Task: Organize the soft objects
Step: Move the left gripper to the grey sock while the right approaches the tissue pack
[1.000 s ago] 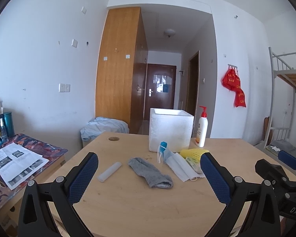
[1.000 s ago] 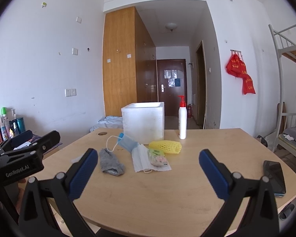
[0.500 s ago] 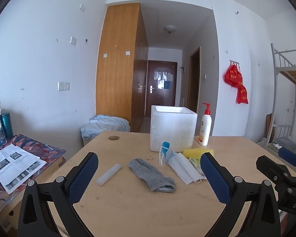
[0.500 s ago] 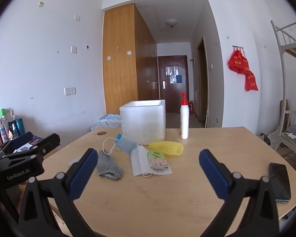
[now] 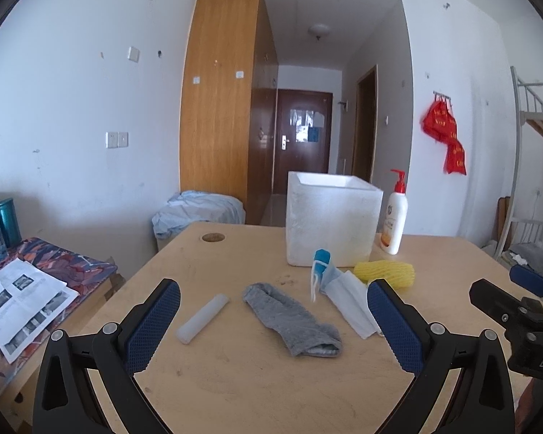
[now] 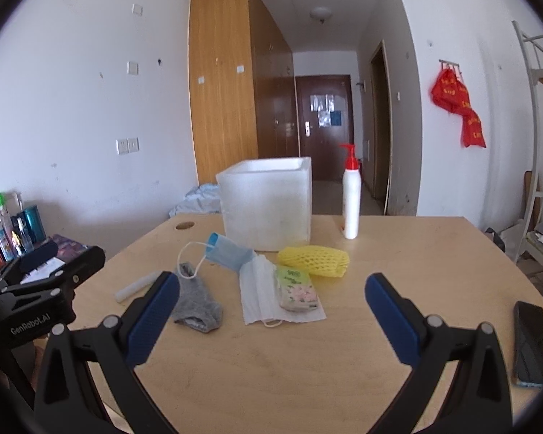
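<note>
Styrofoam box (image 6: 268, 202) upright on table (image 6: 307, 369), contents hidden, perhaps empty; both grippers wide, holding nothing

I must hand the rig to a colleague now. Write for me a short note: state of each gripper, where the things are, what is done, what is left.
Left gripper: open, empty, above the near table edge.
Right gripper: open, empty, same height.
On the table, in front of the white foam box: grey sock, foam stick, blue mask, white mask with a tissue pack on it, yellow foam net.
Done: nothing visibly moved; the inside of the box is hidden.
Left: every soft item, probably into the box.
</note>
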{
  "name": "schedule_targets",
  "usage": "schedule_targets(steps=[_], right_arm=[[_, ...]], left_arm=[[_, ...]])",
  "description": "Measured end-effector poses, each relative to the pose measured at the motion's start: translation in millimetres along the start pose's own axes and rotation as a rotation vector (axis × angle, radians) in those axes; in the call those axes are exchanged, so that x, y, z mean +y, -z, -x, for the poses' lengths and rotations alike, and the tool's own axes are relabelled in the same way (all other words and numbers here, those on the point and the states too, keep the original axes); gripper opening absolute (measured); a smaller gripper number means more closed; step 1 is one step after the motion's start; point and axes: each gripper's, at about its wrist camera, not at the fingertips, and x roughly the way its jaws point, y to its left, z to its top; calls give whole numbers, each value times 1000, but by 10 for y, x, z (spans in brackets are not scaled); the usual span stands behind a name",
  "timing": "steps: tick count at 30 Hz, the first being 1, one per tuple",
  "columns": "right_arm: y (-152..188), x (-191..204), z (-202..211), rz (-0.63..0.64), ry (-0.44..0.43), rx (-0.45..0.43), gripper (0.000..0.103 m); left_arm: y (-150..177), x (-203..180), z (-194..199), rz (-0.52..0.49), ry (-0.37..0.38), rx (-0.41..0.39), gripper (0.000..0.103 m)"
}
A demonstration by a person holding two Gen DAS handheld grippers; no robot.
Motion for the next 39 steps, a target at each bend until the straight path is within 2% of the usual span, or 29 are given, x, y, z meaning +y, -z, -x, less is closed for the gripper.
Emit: schedule_targets(steps=[17,27,33,39], right_arm=[[-159,-69,-641,52,10,151,103],[-177,-246,-1072,60,21,294,103],[-102,-327,-1324,48,3,382,103],[-21,-331,-1559,46,-44,468,91]], left_arm=[[-63,-117,-685,-36,27,150,103],[36,-135,-1187,-16,54,322,103],[136,-150,-1500,-14,43,432,103],[222,-173,-1757,-13,33,529,103]])
